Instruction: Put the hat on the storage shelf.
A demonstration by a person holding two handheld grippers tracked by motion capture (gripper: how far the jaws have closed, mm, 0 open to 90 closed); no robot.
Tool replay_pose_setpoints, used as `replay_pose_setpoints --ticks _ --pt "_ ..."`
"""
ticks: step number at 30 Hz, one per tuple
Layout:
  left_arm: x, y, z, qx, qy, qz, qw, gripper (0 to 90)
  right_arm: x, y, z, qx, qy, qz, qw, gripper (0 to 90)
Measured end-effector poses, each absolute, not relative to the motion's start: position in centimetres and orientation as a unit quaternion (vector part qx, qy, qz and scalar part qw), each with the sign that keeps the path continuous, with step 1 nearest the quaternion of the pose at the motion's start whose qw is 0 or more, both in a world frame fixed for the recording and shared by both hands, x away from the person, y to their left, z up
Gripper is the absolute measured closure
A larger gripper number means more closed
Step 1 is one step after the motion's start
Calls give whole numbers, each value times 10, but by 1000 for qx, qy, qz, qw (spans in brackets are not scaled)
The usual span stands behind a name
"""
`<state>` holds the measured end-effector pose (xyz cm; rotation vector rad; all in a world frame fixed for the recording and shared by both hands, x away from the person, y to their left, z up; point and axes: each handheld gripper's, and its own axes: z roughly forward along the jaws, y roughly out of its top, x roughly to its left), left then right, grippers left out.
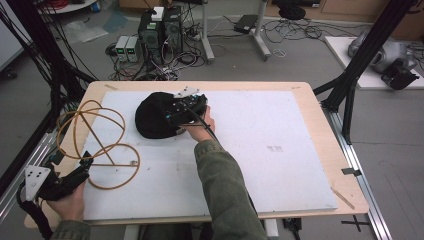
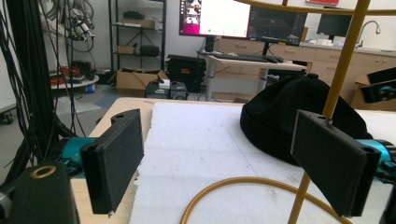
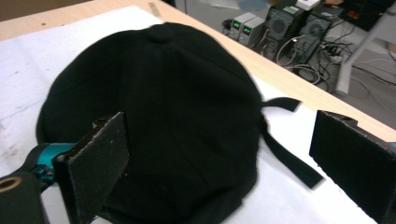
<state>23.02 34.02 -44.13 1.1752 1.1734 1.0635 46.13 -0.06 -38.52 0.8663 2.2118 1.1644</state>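
Right hand-held gripper wide over black cap | left hand-held gripper wide by gold wire stand

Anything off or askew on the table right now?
Nothing damaged or spilled. The black cap lies crown-up on the white board, its strap splayed loose beside it. The gold wire stand sits at the board's left edge, partly overhanging.

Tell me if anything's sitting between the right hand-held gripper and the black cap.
Nothing visible is. The right hand-held gripper hangs directly over the black cap, jaws spread, with no object between them. The wire stand stands off to the cap's left.
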Motion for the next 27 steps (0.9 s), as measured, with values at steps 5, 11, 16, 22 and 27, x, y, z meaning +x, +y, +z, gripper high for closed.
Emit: replay_pose_setpoints --ticks 5,11,16,22,27 --pt "230 340 -441 496 496 446 556 174 464 19 -388 306 819 423 238 44" --pt "230 340 -441 495 495 446 558 173 468 30 -399 313 823 417 227 45" --pt "231 338 -441 494 494 446 559 173 468 36 -406 319 823 412 226 49" --pt "231 337 -441 497 493 445 559 173 466 40 -405 307 823 417 233 166" --pt "231 337 -441 496 493 445 559 172 467 40 -407 315 822 417 227 173"
